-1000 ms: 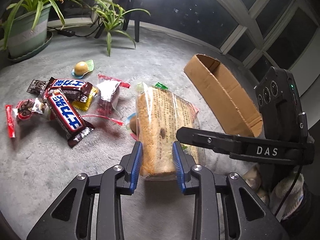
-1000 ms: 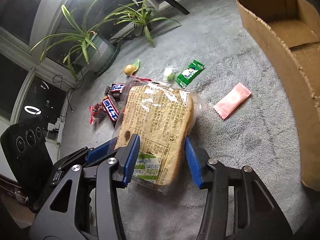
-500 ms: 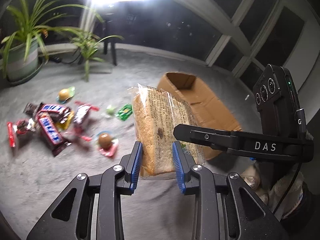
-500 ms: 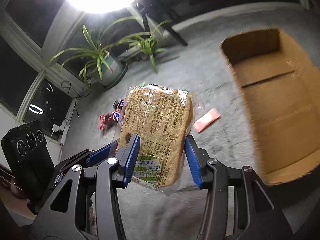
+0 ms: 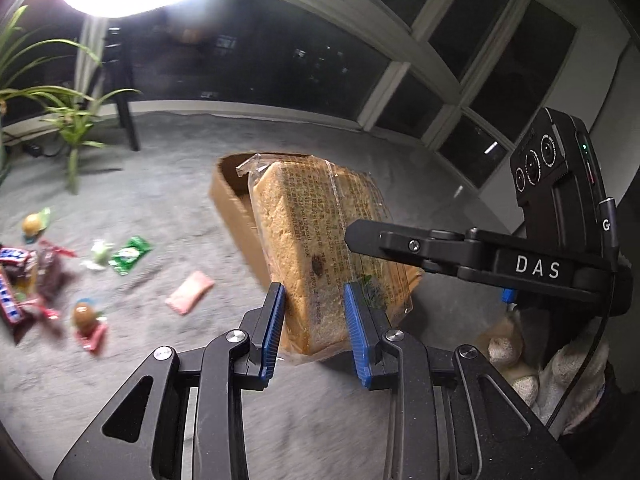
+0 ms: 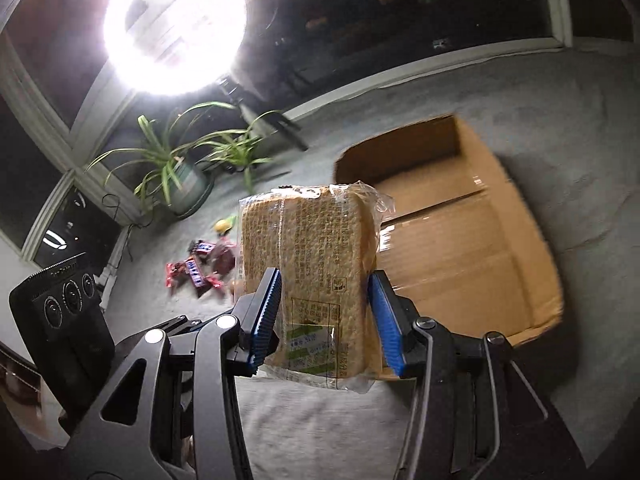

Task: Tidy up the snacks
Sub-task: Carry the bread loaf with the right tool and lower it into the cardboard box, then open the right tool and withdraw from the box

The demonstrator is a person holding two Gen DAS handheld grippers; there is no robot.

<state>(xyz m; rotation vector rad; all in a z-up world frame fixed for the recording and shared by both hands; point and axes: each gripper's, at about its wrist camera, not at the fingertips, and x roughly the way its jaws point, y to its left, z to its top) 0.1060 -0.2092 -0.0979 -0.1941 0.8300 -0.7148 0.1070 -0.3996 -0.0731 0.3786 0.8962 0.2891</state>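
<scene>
A bagged loaf of sliced bread is held in the air by both grippers. My left gripper is shut on its lower end; my right gripper is shut on the same loaf from the other side. The open cardboard box lies on the grey carpet right behind and below the loaf; it also shows in the left wrist view, mostly hidden by the bread. Loose snacks stay on the carpet at left: chocolate bars, a green packet, a pink packet.
Potted plants stand by the window at the back left. A bright ring light on a stand glares above. A round wrapped sweet and another lie among the snacks. The right hand-held unit is close on the right.
Both grippers have lifted the loaf off the carpet and carried it to the right, over toward the cardboard box. The snack pile has fallen behind to the left.
</scene>
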